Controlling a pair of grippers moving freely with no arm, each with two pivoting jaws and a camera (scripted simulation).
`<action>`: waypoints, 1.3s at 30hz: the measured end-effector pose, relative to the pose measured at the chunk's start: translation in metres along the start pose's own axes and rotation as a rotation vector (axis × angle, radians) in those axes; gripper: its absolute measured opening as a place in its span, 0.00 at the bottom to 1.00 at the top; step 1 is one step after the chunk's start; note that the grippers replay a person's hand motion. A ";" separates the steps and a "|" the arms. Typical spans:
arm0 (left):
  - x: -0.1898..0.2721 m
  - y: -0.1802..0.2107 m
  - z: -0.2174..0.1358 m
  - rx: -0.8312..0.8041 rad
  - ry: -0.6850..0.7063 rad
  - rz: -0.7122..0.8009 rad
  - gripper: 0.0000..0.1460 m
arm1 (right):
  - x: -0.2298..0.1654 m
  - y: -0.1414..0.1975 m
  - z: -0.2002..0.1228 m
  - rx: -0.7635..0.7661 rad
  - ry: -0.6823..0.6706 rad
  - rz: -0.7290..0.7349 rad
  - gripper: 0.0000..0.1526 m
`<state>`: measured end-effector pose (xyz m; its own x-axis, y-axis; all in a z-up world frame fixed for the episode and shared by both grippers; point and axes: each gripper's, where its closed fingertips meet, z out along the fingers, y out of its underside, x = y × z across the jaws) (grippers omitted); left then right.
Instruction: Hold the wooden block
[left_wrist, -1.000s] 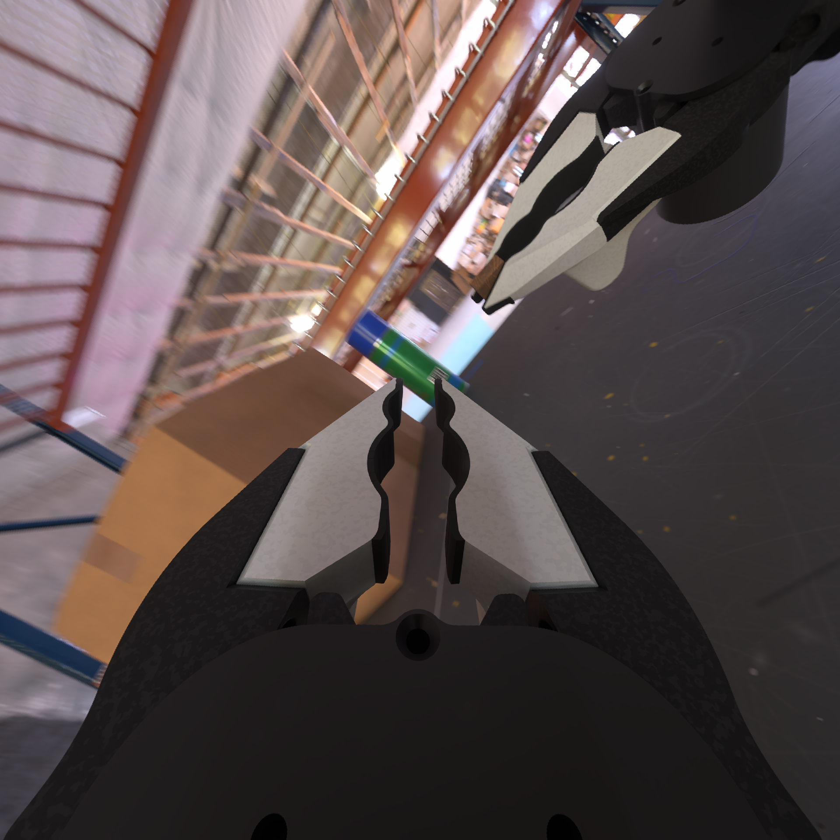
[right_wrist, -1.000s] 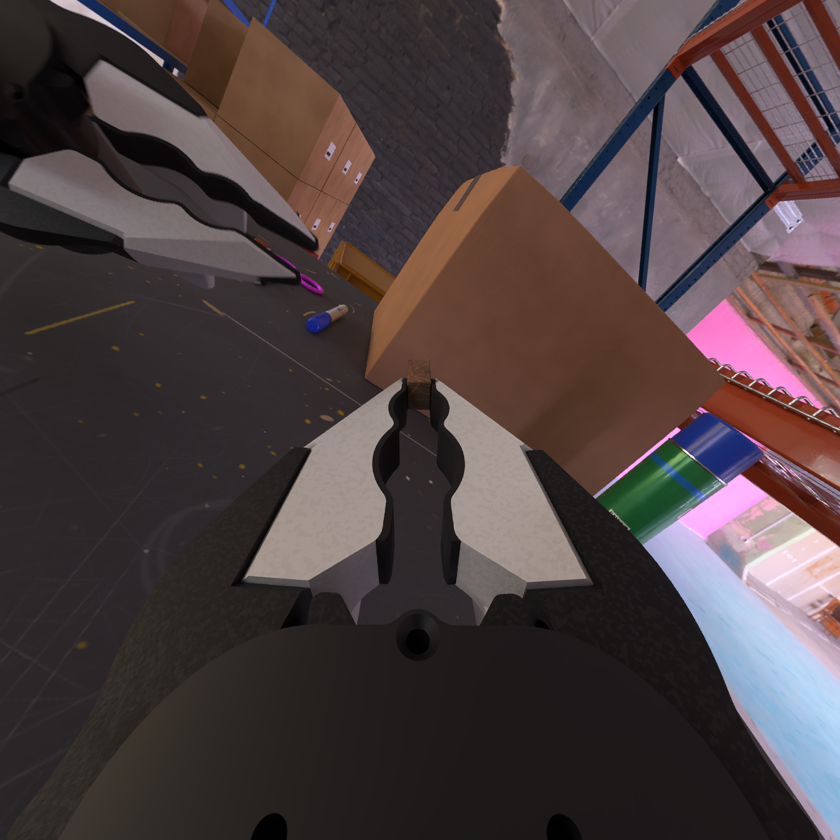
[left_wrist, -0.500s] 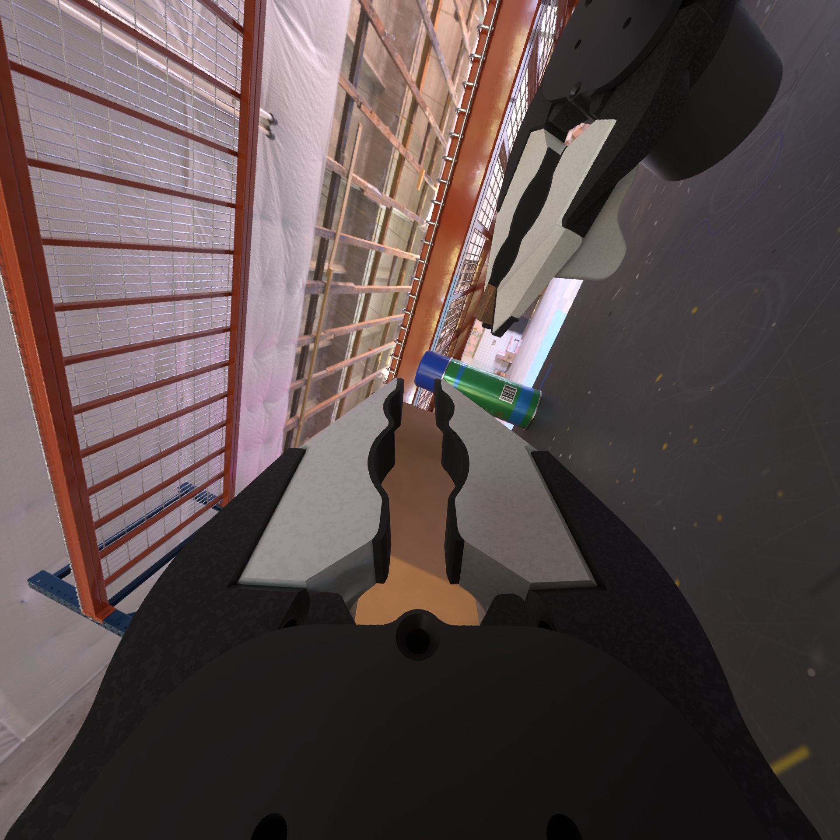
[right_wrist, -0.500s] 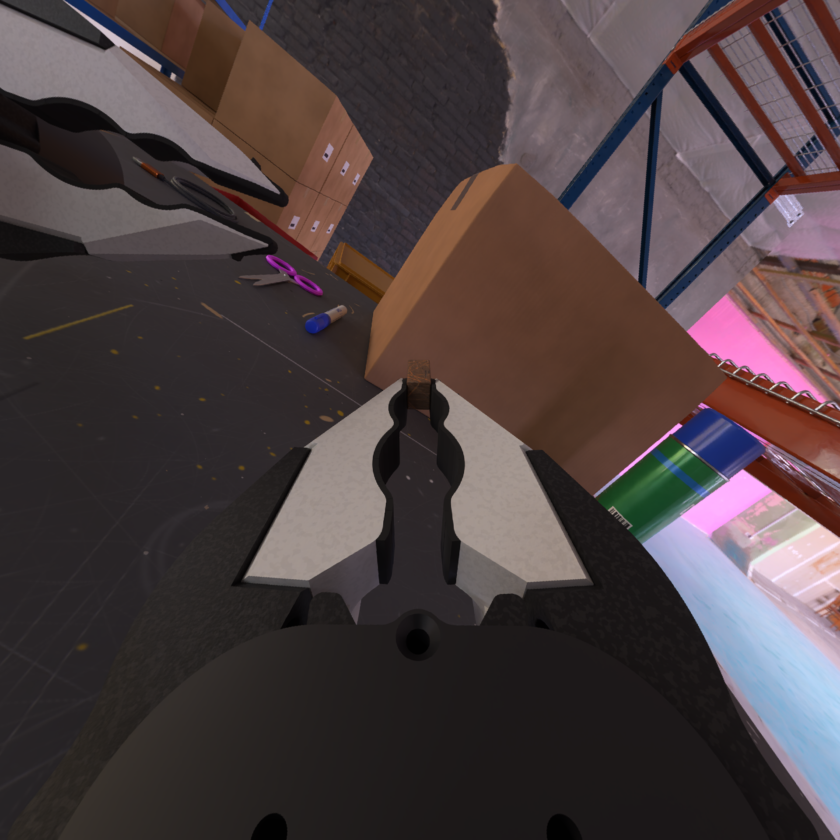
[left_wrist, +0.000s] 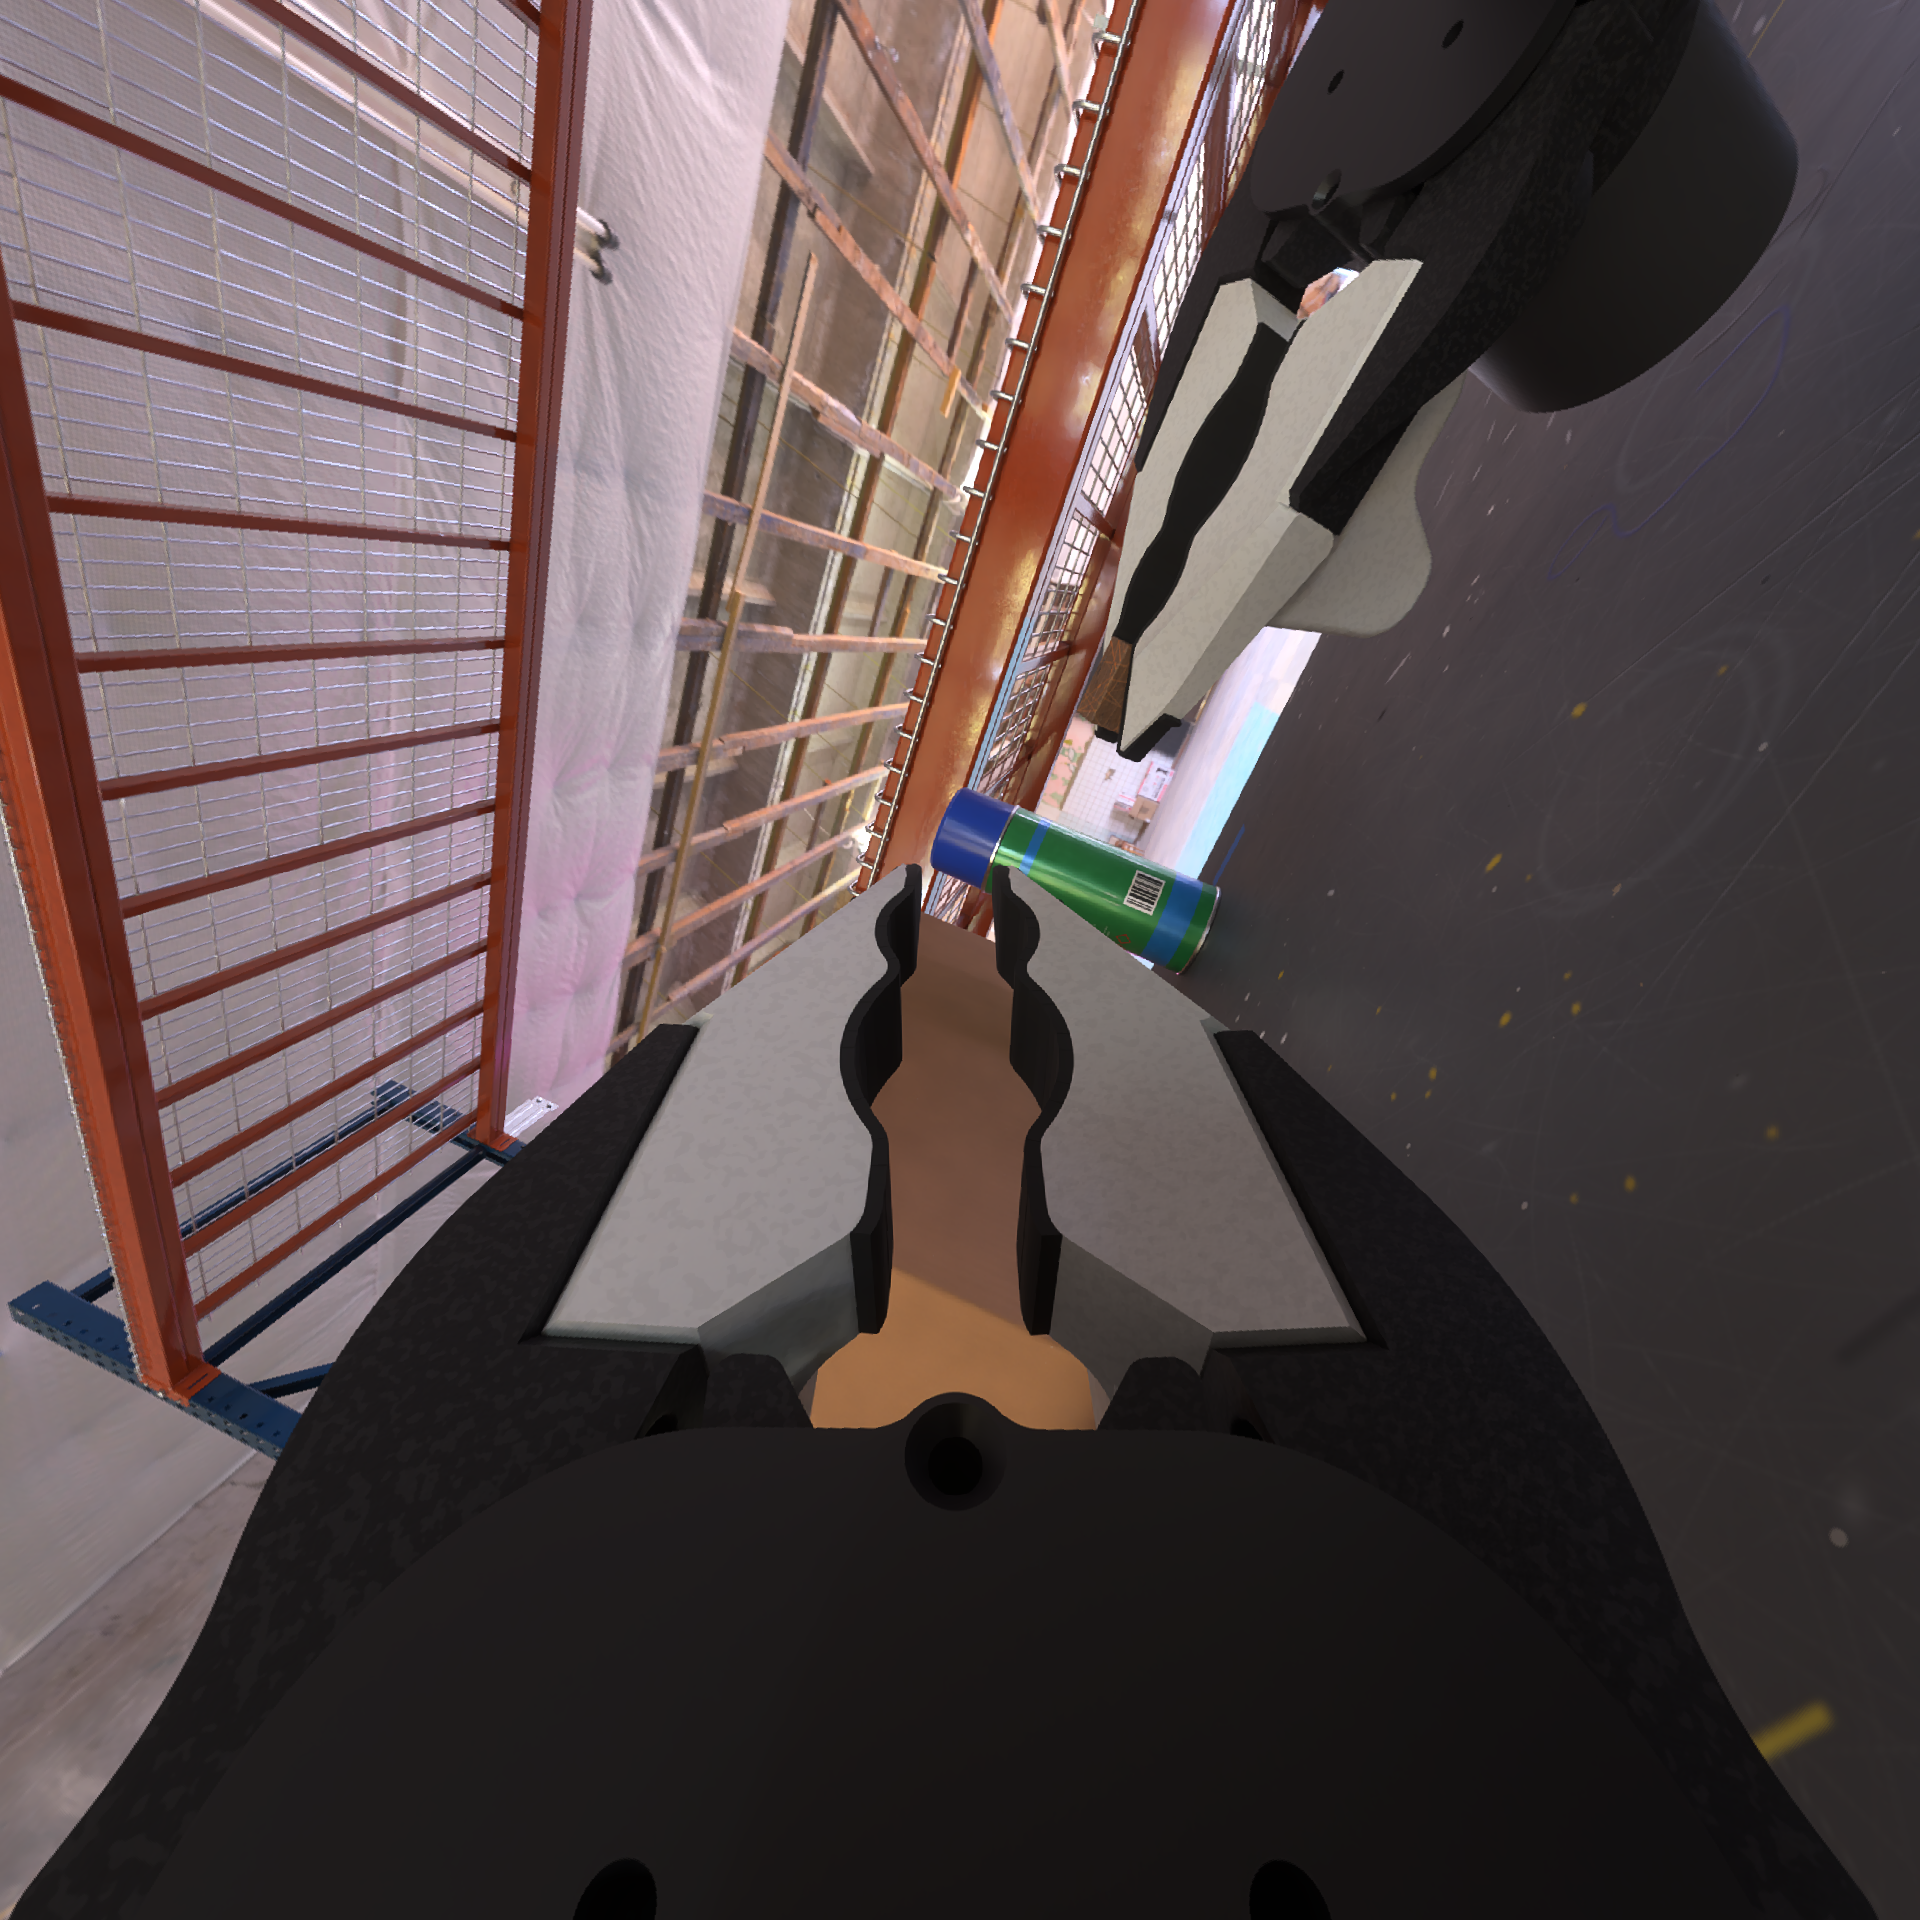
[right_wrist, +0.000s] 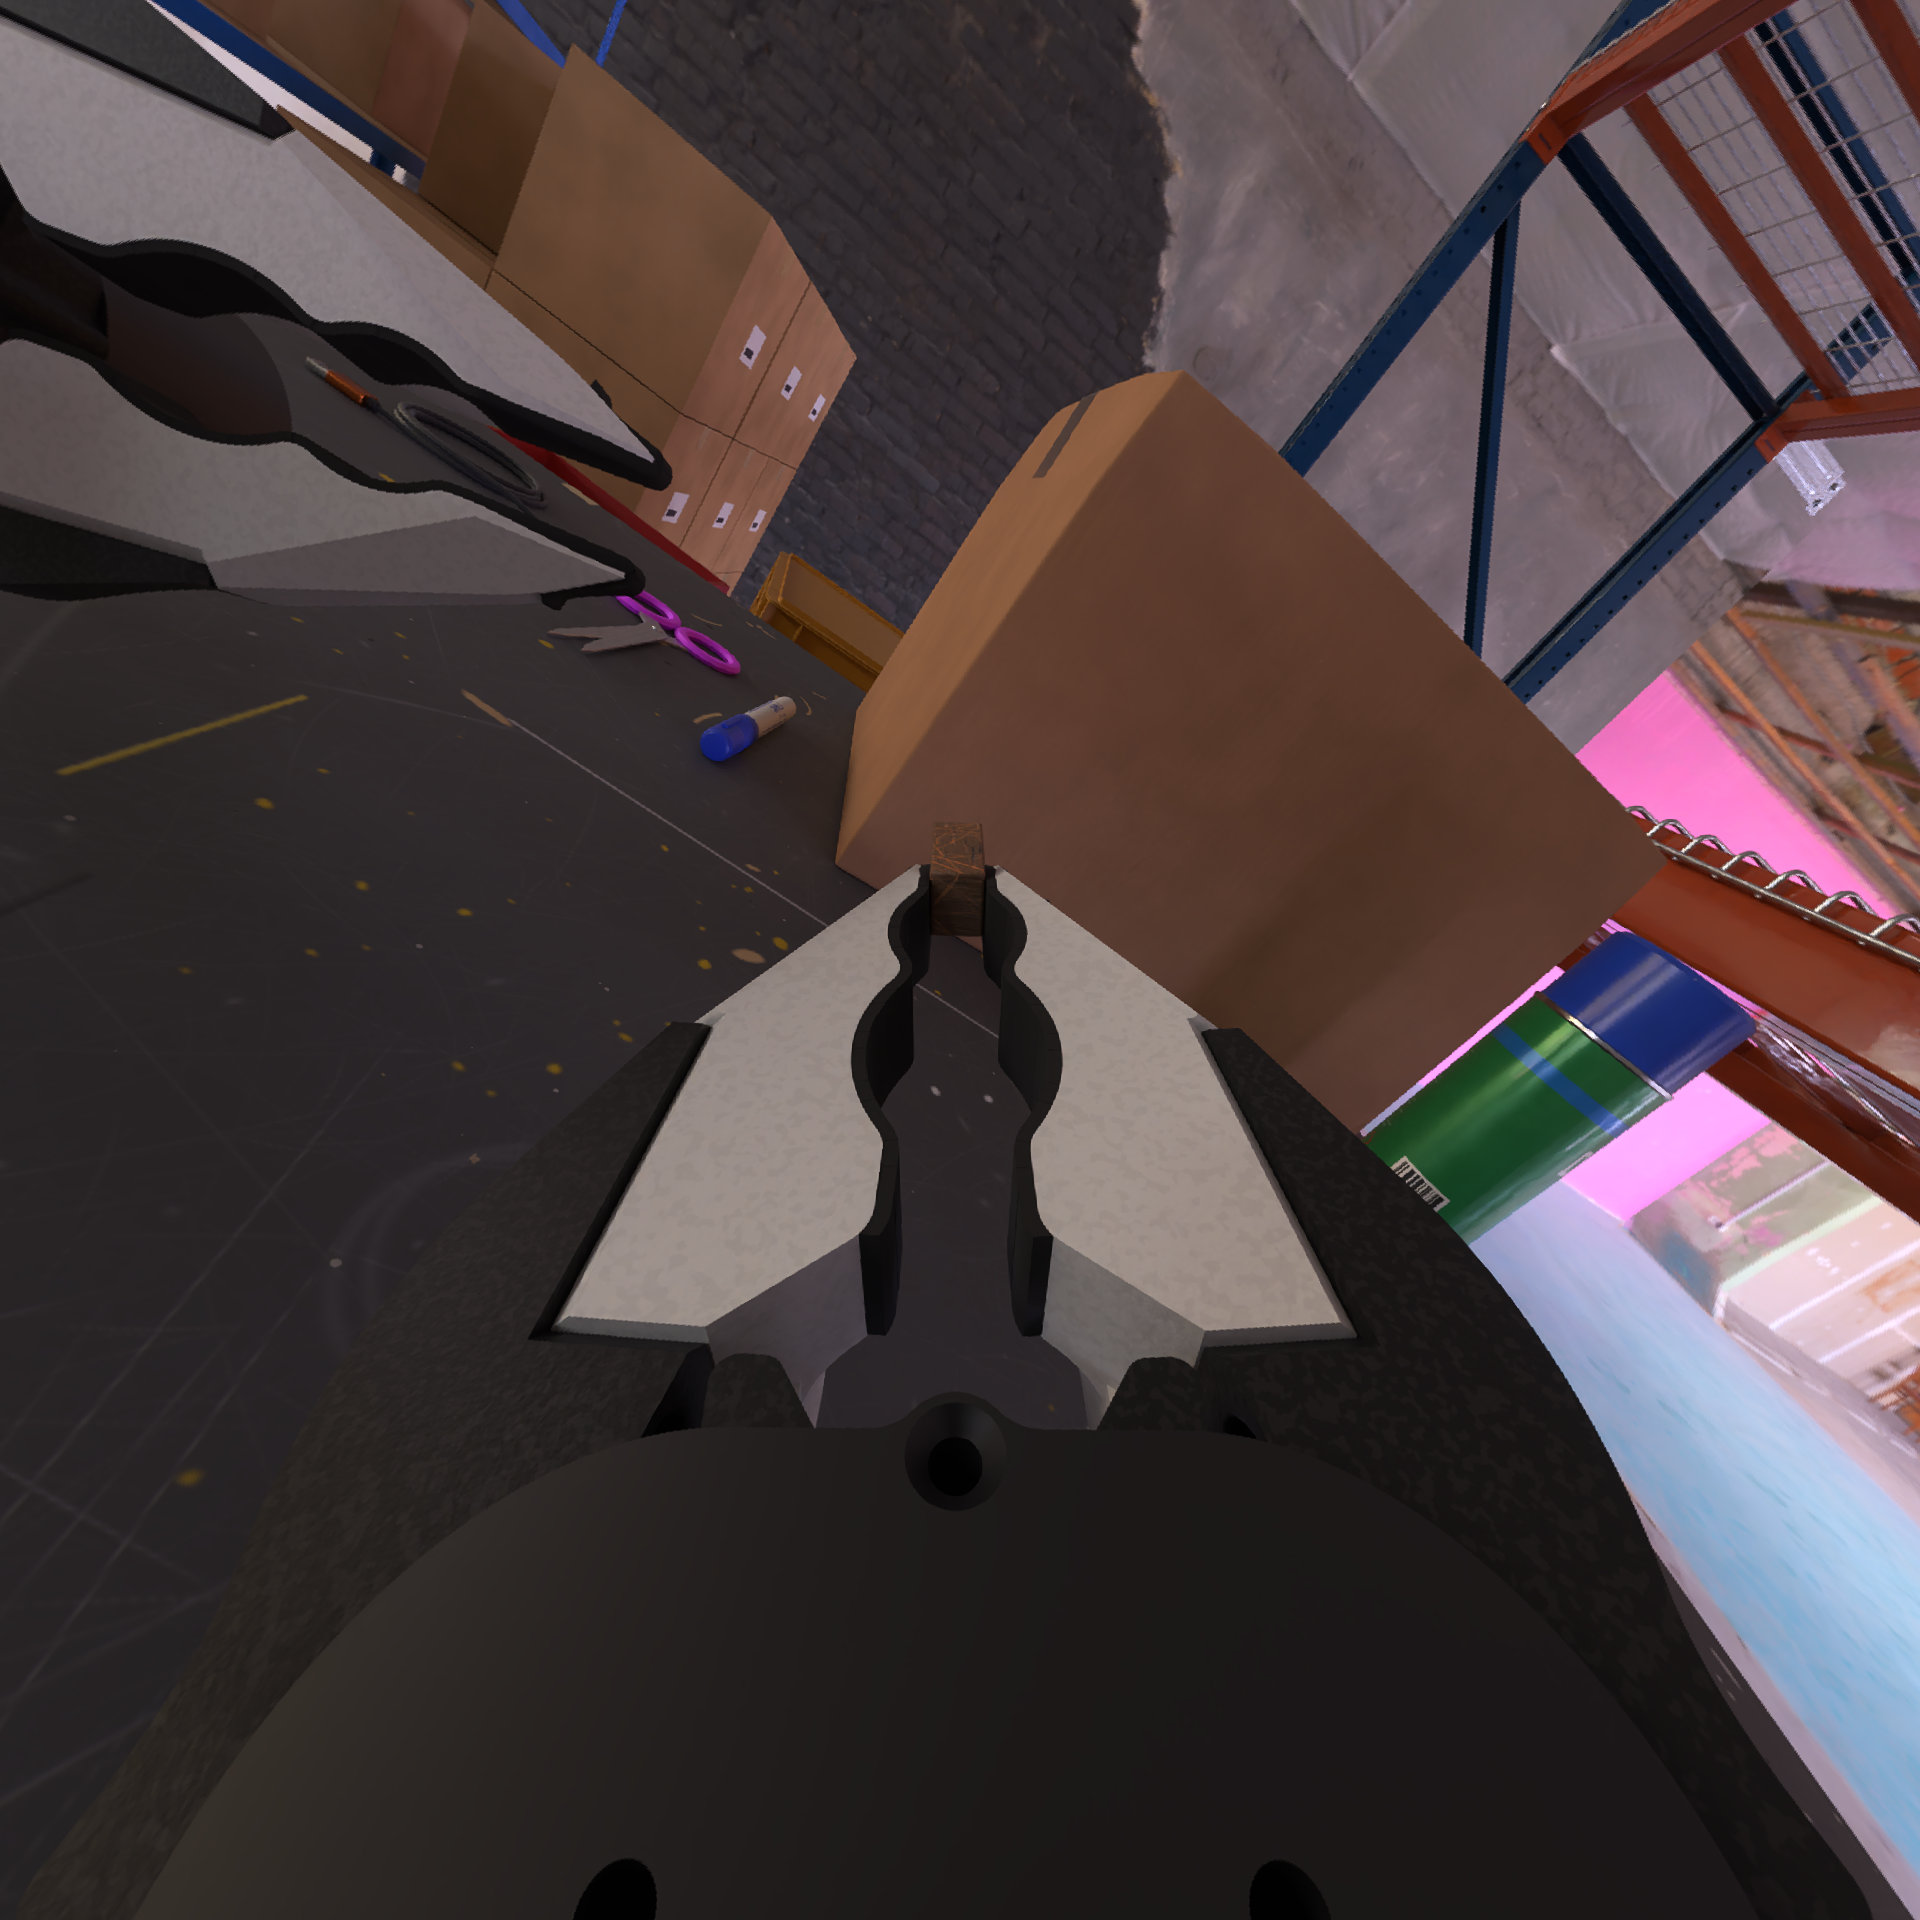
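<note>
Right tool (right_wrist: 956, 883) pinched on the wooden block (right_wrist: 957, 878) at the very fingertips, block raised above the dark surface (right_wrist: 312, 987) just in front of a big cardboard box (right_wrist: 1226, 727). Same block (left_wrist: 1110, 681) seen from the left wrist view at the far tool's tips, above a green can with a blue cap (left_wrist: 1081, 878) lying on its side. Left tool (left_wrist: 954, 883) slightly parted, gripping nothing, only the box top visible through the gap. Farther off on the surface: purple-handled scissors (right_wrist: 665, 634), a blue-capped marker (right_wrist: 746, 727).
</note>
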<state>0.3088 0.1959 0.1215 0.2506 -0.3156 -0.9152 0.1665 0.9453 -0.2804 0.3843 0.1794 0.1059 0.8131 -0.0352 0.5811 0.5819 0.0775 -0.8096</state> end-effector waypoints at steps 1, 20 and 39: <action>0.000 0.000 0.000 -0.001 0.001 -0.001 0.09 | 0.000 0.000 0.000 0.000 -0.001 0.000 0.05; 0.003 0.001 0.001 -0.005 0.018 -0.007 0.09 | -0.002 0.001 0.001 -0.004 -0.010 0.000 0.05; 0.003 0.002 0.001 -0.010 0.021 -0.007 0.09 | -0.003 0.001 0.001 -0.007 -0.016 -0.005 0.05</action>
<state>0.3110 0.1963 0.1184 0.2295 -0.3206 -0.9190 0.1586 0.9439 -0.2897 0.3824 0.1806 0.1033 0.8099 -0.0193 0.5862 0.5860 0.0700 -0.8073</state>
